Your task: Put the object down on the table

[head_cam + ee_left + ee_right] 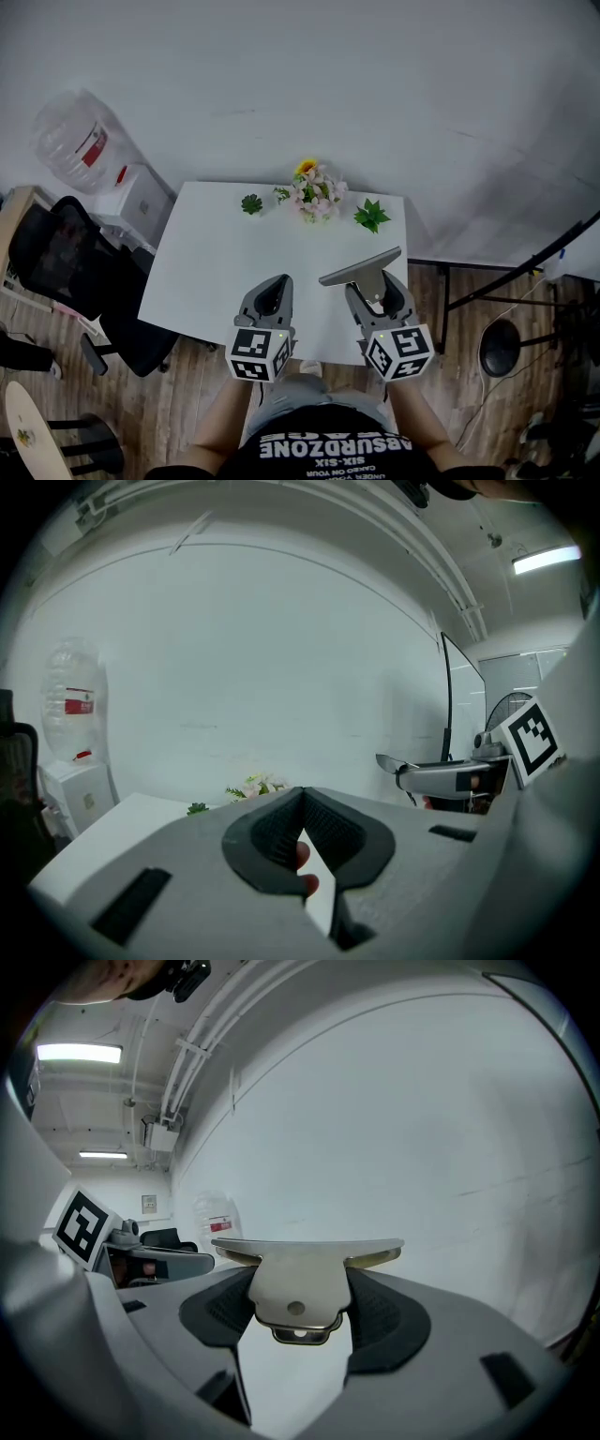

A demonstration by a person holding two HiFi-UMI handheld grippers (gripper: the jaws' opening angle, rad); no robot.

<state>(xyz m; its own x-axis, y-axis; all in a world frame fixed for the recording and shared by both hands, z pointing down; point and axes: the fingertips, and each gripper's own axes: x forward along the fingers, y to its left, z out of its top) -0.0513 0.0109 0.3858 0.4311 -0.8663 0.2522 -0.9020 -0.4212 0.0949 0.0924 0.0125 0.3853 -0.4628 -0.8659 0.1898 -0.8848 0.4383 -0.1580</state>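
Note:
My right gripper [376, 284] is shut on a flat metal tool [360, 267] with a wide straight blade, held above the near right part of the white table [206, 272]. In the right gripper view the metal tool [298, 1283] sits clamped between the dark pads [382, 1321], its blade crosswise above the right gripper [298, 1312]. My left gripper [273, 289] hovers over the table's near edge to the left, shut with nothing in it. In the left gripper view the left gripper [302, 799] has its tips touching, and the tool [439, 775] shows at the right.
A flower bunch [315, 193] and two small green plants [251, 203] [372, 216] stand along the table's far edge. A water dispenser [139, 202] and a black chair [66, 262] are to the left. A black stand [511, 277] and a stool [502, 347] are to the right.

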